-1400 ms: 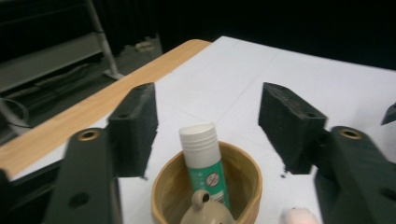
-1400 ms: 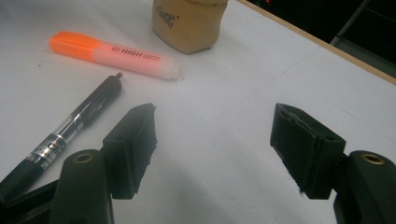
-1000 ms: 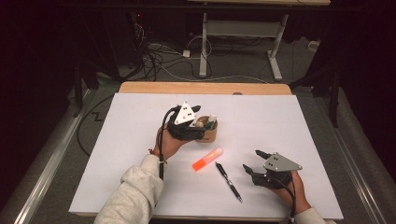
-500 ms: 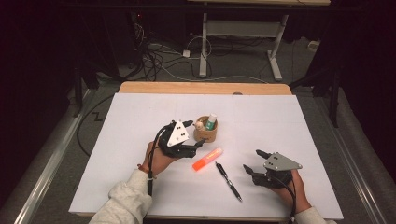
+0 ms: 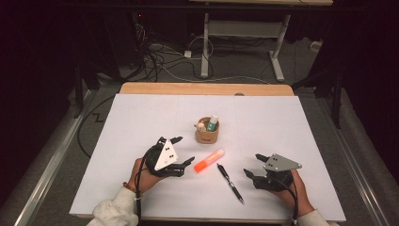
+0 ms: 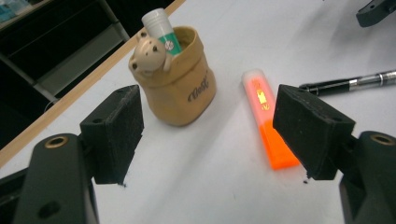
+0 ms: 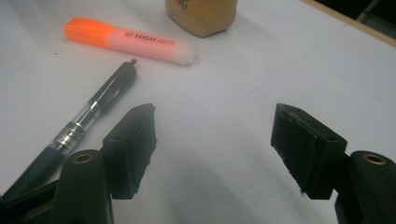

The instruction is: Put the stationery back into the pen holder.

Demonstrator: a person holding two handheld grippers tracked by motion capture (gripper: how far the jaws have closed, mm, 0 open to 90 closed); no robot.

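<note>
So on my end the left gripper [image 5: 181, 151] sits low over the bench [image 5: 141, 117], fingers [image 6: 114, 130] spread wide with nothing between them. Looking along it in the left gripper view, the tan pen cup [image 6: 180, 88] stands upright ahead, nearer the left finger, with a little bear figure on its rim and a green-and-white tube [image 6: 159, 28] poking out the top. The orange highlighter [image 6: 266, 126] lies flat just beside the cup, pale capped end pointing away from me, close to the right finger but not touching it.

The right gripper [image 5: 255, 165] rests near the bench's front edge, fingers [image 7: 133, 140] also wide apart and empty. The black pen [image 5: 230, 182] lies between the two grippers, just beside the highlighter, tip toward it. In the high view the cup [image 5: 207, 132] is roughly mid-bench, beyond both grippers.
</note>
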